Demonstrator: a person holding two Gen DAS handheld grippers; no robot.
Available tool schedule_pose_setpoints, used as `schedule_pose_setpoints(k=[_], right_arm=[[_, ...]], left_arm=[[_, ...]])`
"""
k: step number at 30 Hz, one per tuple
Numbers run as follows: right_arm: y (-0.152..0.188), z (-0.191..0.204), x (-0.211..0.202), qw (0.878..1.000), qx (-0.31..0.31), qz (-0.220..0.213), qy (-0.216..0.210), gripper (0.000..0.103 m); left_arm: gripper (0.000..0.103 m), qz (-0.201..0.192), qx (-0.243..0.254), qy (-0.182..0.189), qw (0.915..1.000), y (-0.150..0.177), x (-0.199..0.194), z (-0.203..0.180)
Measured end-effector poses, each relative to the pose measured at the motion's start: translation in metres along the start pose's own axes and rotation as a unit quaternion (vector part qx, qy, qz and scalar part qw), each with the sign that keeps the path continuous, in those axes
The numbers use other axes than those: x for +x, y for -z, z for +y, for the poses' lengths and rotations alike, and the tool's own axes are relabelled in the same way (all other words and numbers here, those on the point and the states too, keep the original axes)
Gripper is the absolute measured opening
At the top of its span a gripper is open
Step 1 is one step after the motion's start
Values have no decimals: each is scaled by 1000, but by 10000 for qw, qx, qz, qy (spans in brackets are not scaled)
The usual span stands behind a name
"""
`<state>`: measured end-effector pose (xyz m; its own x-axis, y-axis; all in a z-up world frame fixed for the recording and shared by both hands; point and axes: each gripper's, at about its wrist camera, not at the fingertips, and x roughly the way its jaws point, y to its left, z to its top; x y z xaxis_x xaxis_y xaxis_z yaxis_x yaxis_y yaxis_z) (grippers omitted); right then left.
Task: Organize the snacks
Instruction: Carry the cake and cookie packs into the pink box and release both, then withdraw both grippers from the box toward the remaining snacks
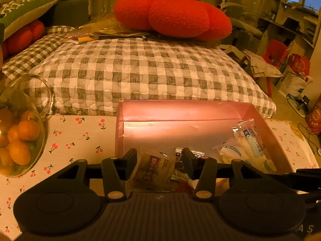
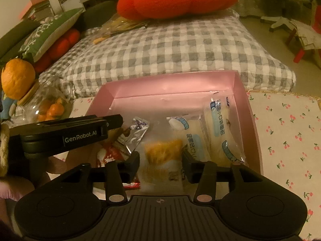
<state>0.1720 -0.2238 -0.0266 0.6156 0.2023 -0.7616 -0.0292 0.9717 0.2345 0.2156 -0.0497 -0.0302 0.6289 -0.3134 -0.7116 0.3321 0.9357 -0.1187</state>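
A pink box (image 1: 180,110) (image 2: 240,88) sits on the cherry-print tablecloth and holds several snack packets. My left gripper (image 1: 159,163) is open over the box's near left part, with a brown snack packet (image 1: 154,170) lying between its fingers. My right gripper (image 2: 160,165) is open, with a blurred yellow pastry packet (image 2: 163,156) between its fingers; I cannot tell if the fingers touch it. Clear blue-printed bread packets (image 2: 220,124) (image 1: 250,142) lie at the box's right side. A silver sachet (image 2: 136,132) and a red packet (image 2: 108,154) lie at the left. The left gripper's body (image 2: 80,134) shows in the right wrist view.
A glass bowl of oranges (image 1: 18,136) (image 2: 50,110) stands left of the box. A checked quilt (image 1: 140,70) with a red cushion (image 1: 172,16) lies behind the table. An orange (image 2: 18,78) sits on a figure at far left.
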Motion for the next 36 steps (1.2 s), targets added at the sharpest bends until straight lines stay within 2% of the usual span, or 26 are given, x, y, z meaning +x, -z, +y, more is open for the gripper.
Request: schedule_pose_setpoints(k=[2,4,13,21,25,34,36], right_arm=[[1,1,-4,10000,-36,-21,23,59],[3,2,-8,10000,-63,-53,55,63],[5,-4,-39,9997,54,-202,88,70],[18,-11,-69,9995,104,-261,132,72],[27,-14,-83,9993,177,-300,131,76],[50,-13,-112,9992,107,-364,160,77],[55,-12,-117,9991,117,-379,128,81]], left_arm=[[52,-18,24,17,10000,0,-3,-1],[54,-23,57,40,10000,1,-7,-3],[65,-122,157,123,9997,3,-30,-12],[72,-167,140,189,9996,11,-52,-20],[73,-168,121,190,9996,18,-63,-21],[80,-149,-60,191,9997,41,-88,-11],[82,-133,-153,161,9997,46,-92,-7]])
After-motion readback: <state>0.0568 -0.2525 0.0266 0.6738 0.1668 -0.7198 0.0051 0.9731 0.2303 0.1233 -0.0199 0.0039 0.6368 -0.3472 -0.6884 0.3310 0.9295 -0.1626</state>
